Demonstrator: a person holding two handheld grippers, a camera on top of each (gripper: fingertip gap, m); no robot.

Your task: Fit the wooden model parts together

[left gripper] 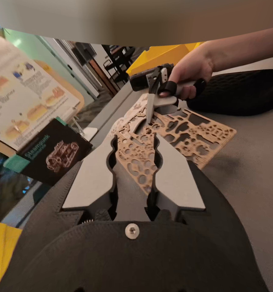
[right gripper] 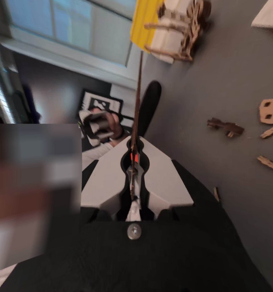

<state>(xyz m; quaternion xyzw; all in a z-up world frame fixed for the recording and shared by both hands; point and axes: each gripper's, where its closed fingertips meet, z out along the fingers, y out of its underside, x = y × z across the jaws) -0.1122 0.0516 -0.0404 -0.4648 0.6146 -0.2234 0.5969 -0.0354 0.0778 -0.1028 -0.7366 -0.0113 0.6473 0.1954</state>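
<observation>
Right gripper (right gripper: 135, 142) is clamping nearly closed on the laser-cut wooden sheet (left gripper: 176, 142), seen edge-on as a thin dark line between its fingers in its own wrist view; in the left wrist view its fingertips are pinching down into the sheet's middle over the grey table (left gripper: 251, 150). Left gripper (left gripper: 135, 142) is standing wide apart, holding nothing, hovering just above the sheet's near corner. Risk as I judge it: the sheet is thin and full of cutouts, so twisting or prying could be snapping a web or a part; with the left not pinning it, the sheet could be lifting or sliding. Loose wooden pieces (right gripper: 226, 128) and a tan plate with two holes (right gripper: 271, 113) are lying apart on the table, easy to knock. Partly built wooden model (right gripper: 180, 30) is sitting beyond, by a yellow bin (right gripper: 144, 23). Dark model box (left gripper: 53, 151) is lying left, black cushion (left gripper: 243, 93) behind the person's hand (left gripper: 192, 75), crowding the far side.
</observation>
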